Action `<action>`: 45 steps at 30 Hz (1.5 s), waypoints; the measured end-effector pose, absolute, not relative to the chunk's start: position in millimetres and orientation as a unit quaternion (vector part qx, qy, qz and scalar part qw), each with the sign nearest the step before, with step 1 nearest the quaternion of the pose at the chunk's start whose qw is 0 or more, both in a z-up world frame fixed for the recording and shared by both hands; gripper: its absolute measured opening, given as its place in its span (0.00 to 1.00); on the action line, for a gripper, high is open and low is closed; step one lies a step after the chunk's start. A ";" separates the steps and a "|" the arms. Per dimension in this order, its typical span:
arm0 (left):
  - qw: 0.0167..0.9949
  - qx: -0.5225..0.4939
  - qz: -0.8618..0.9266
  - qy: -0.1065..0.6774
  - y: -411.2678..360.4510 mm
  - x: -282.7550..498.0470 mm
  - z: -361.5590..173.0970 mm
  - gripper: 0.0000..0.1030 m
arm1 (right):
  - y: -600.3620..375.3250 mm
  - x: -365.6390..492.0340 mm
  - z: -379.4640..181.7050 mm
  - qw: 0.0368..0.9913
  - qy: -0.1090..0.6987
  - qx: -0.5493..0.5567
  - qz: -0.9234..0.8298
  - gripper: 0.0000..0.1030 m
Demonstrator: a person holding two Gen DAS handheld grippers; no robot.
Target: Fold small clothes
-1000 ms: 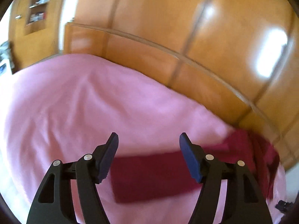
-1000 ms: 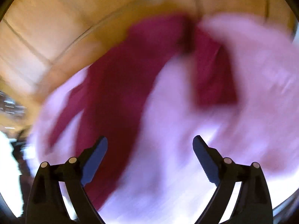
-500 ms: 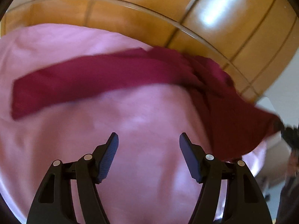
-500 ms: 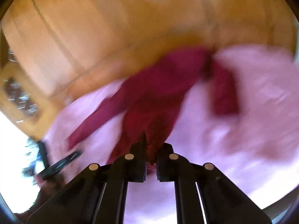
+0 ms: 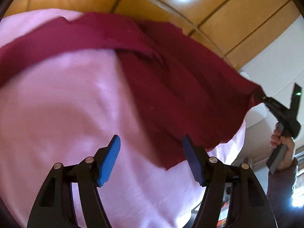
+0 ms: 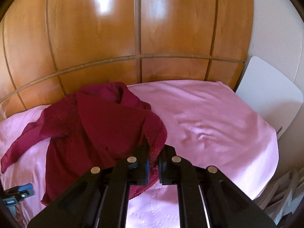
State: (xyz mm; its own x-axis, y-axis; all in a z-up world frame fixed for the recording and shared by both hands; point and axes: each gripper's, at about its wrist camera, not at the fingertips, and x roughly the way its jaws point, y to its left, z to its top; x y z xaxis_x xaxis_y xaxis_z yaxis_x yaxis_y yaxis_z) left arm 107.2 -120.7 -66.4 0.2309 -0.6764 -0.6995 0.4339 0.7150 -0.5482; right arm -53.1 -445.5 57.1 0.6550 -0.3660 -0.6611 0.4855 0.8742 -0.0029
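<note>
A dark red garment (image 6: 91,129) lies crumpled on a pink bedsheet (image 6: 209,117), one sleeve trailing left. My right gripper (image 6: 153,159) is shut on the garment's lower hem and lifts that corner off the bed. In the left wrist view the garment (image 5: 171,87) stretches right and upward to the right gripper (image 5: 261,96), which pinches its corner. My left gripper (image 5: 151,152) is open and empty above the sheet (image 5: 66,104), its right fingertip just short of the garment's near edge.
A glossy wooden wardrobe (image 6: 133,28) stands right behind the bed. A white panel (image 6: 266,93) leans at the bed's right side. The bed's right edge (image 6: 273,152) drops off to clutter on the floor.
My right gripper went from open to shut on the garment's hem and pulled it up and back. My left gripper swung right, closer to the garment, still open.
</note>
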 end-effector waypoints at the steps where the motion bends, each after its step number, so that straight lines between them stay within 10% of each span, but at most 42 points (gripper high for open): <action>1: 0.766 -0.124 -0.362 0.517 -131.6 105.3 -70.5 0.64 | -459.1 -52.2 54.7 0.906 0.343 0.088 -0.233 0.06; 4: 0.747 -0.125 -0.373 0.536 -160.8 107.1 -79.7 0.64 | -460.7 -51.7 56.6 0.905 0.346 0.097 -0.228 0.06; 6: 0.747 -0.112 -0.362 0.546 -174.7 109.9 -86.1 0.27 | -460.6 -54.0 59.2 0.906 0.346 0.102 -0.222 0.06; 8: 0.750 -0.109 -0.351 0.549 -173.4 114.2 -87.7 0.14 | -458.4 -58.9 66.0 0.909 0.343 0.104 -0.214 0.06; 19: 0.827 -0.111 -0.316 0.452 4.9 73.7 -23.3 0.12 | -387.7 -92.5 50.9 0.907 0.401 0.122 -0.037 0.05; 32: 0.807 -0.109 -0.258 0.520 62.3 -26.4 -78.2 0.10 | -338.6 -129.7 -72.1 0.798 0.598 0.075 0.020 0.05; 34: 0.807 -0.132 -0.252 0.517 70.1 -15.2 -76.0 0.11 | -339.8 -130.2 -70.4 0.798 0.598 0.072 0.023 0.06; 38: 0.836 -0.159 -0.188 0.490 101.5 20.6 -58.5 0.11 | -344.1 -118.4 -44.3 0.824 0.563 0.052 0.007 0.53; 40: 0.857 -0.148 -0.134 0.475 117.4 37.1 -50.1 0.12 | -345.4 -113.0 -28.7 0.837 0.546 0.033 -0.010 0.59; 42: 0.877 -0.129 -0.070 0.457 135.7 53.8 -45.1 0.50 | -346.3 -104.0 -11.3 0.857 0.514 0.017 -0.034 0.68; 45: 0.893 -0.132 -0.003 0.429 166.7 85.7 -41.1 0.68 | -339.1 -82.4 4.9 0.880 0.472 0.014 -0.044 0.76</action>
